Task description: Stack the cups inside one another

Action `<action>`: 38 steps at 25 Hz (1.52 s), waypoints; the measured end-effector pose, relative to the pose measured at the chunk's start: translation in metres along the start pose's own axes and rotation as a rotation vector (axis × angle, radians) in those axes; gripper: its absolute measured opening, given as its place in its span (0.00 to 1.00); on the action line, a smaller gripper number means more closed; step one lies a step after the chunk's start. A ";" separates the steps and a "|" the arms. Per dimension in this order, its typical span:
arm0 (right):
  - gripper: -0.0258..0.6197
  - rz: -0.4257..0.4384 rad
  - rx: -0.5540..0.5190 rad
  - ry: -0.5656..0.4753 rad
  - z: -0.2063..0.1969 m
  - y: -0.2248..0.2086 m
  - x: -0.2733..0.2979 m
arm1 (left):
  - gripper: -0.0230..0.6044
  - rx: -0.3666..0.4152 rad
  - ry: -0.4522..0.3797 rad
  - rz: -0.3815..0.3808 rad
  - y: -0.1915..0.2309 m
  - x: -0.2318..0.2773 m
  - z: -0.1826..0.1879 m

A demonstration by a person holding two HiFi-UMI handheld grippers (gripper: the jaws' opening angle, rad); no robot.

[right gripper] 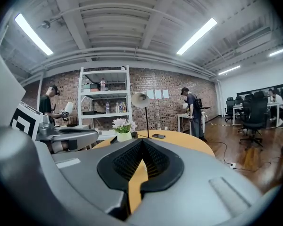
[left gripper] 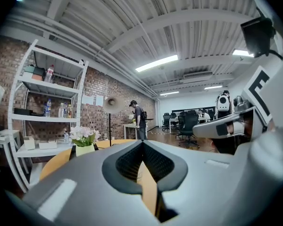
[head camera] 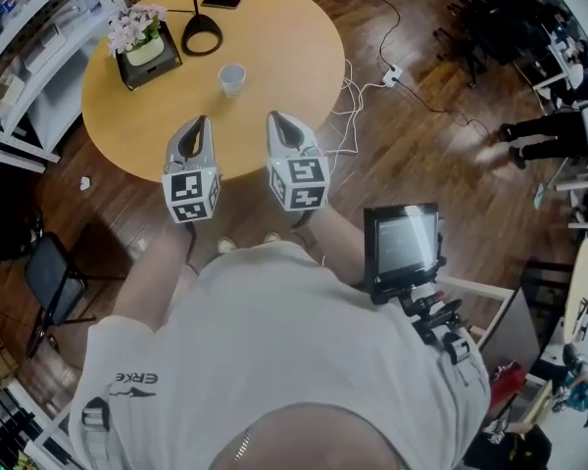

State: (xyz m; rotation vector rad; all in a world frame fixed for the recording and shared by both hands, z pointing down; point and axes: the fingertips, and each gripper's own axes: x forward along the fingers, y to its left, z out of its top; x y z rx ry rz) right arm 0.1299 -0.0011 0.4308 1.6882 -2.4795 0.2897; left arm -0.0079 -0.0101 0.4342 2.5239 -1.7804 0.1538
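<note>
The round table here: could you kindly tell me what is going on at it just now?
A person stands at the round table with a gripper in each hand. The left gripper and the right gripper are both shut and empty, side by side over the table's near edge. A clear cup stands further in, untouched; whether others are nested inside I cannot tell. Beyond it sit flowers, a lamp and a phone.

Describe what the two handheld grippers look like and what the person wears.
Both the left gripper and right gripper have smooth light-grey shells tapering to a point, with black ribbed pads lining the jaws. Each carries a white cube printed with black square markers. The person wears a white T-shirt.
</note>
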 end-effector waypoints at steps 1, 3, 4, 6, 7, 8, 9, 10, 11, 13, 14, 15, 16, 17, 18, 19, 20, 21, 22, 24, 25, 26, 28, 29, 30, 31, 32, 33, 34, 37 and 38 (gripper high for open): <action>0.06 -0.002 0.001 0.004 -0.001 0.000 0.000 | 0.04 -0.003 0.003 -0.001 0.001 0.000 -0.001; 0.06 -0.005 0.005 0.011 -0.004 0.000 0.000 | 0.04 -0.007 0.005 -0.002 0.002 0.000 -0.002; 0.06 -0.005 0.007 0.015 -0.005 0.000 0.000 | 0.04 -0.008 0.004 -0.003 0.002 -0.001 -0.003; 0.06 -0.005 0.011 0.020 -0.007 0.001 0.000 | 0.04 -0.008 0.004 -0.004 0.004 -0.002 -0.003; 0.06 -0.005 0.012 0.023 -0.008 0.002 0.001 | 0.04 -0.009 0.004 -0.004 0.005 -0.003 -0.004; 0.06 -0.004 0.013 0.026 -0.008 0.003 0.001 | 0.04 -0.010 0.006 -0.004 0.006 -0.004 -0.004; 0.06 -0.001 0.014 0.028 -0.009 0.003 0.000 | 0.04 -0.010 0.008 -0.003 0.006 -0.006 -0.005; 0.06 0.001 0.014 0.031 -0.009 0.004 0.000 | 0.04 -0.011 0.010 -0.002 0.006 -0.007 -0.005; 0.06 0.003 0.015 0.034 -0.010 0.004 -0.001 | 0.04 -0.011 0.011 -0.002 0.006 -0.009 -0.005; 0.06 0.004 0.014 0.042 -0.011 0.005 -0.002 | 0.04 -0.012 0.013 -0.001 0.007 -0.011 -0.005; 0.06 0.006 0.012 0.046 -0.012 0.007 -0.001 | 0.04 -0.013 0.014 -0.001 0.007 -0.011 -0.006; 0.06 0.008 0.010 0.049 -0.012 0.008 -0.001 | 0.04 -0.015 0.015 -0.001 0.008 -0.012 -0.006; 0.06 0.010 0.007 0.051 -0.012 0.010 -0.001 | 0.04 -0.017 0.015 -0.001 0.009 -0.013 -0.006; 0.06 0.011 0.005 0.052 -0.013 0.011 -0.001 | 0.04 -0.018 0.016 -0.002 0.010 -0.013 -0.007; 0.06 0.010 0.004 0.054 -0.014 0.012 -0.001 | 0.04 -0.020 0.017 -0.003 0.010 -0.014 -0.008; 0.06 0.010 0.003 0.055 -0.015 0.014 -0.001 | 0.04 -0.021 0.018 -0.004 0.011 -0.014 -0.009; 0.06 0.009 0.003 0.056 -0.016 0.015 0.000 | 0.04 -0.023 0.020 -0.005 0.012 -0.014 -0.010; 0.06 0.008 0.003 0.057 -0.016 0.015 0.000 | 0.04 -0.024 0.022 -0.006 0.013 -0.014 -0.011; 0.06 0.007 0.003 0.058 -0.016 0.016 0.001 | 0.04 -0.025 0.023 -0.007 0.013 -0.014 -0.012; 0.06 0.004 0.002 0.059 -0.016 0.016 0.003 | 0.04 -0.028 0.024 -0.010 0.015 -0.012 -0.012; 0.06 0.002 0.002 0.059 -0.016 0.016 0.004 | 0.04 -0.028 0.024 -0.012 0.015 -0.011 -0.013; 0.06 0.000 0.002 0.058 -0.016 0.016 0.004 | 0.04 -0.028 0.024 -0.013 0.015 -0.011 -0.013; 0.06 -0.002 0.001 0.055 -0.016 0.016 0.004 | 0.04 -0.027 0.021 -0.016 0.016 -0.010 -0.012; 0.06 -0.003 0.000 0.053 -0.015 0.016 0.005 | 0.04 -0.026 0.020 -0.018 0.016 -0.010 -0.012; 0.06 -0.004 -0.002 0.053 -0.015 0.016 0.005 | 0.04 -0.026 0.019 -0.019 0.016 -0.009 -0.011; 0.06 -0.006 -0.002 0.054 -0.015 0.016 0.006 | 0.04 -0.025 0.017 -0.021 0.017 -0.008 -0.011; 0.06 -0.007 -0.003 0.055 -0.014 0.016 0.006 | 0.04 -0.025 0.016 -0.023 0.017 -0.007 -0.010; 0.06 -0.008 -0.004 0.054 -0.014 0.016 0.007 | 0.04 -0.024 0.015 -0.025 0.018 -0.007 -0.009; 0.06 -0.008 -0.006 0.054 -0.013 0.017 0.007 | 0.04 -0.024 0.013 -0.026 0.018 -0.007 -0.009; 0.06 -0.006 -0.017 0.053 -0.010 0.019 0.008 | 0.04 -0.023 0.012 -0.028 0.021 -0.007 -0.006; 0.06 -0.006 -0.020 0.053 -0.010 0.021 0.008 | 0.04 -0.023 0.012 -0.028 0.021 -0.007 -0.005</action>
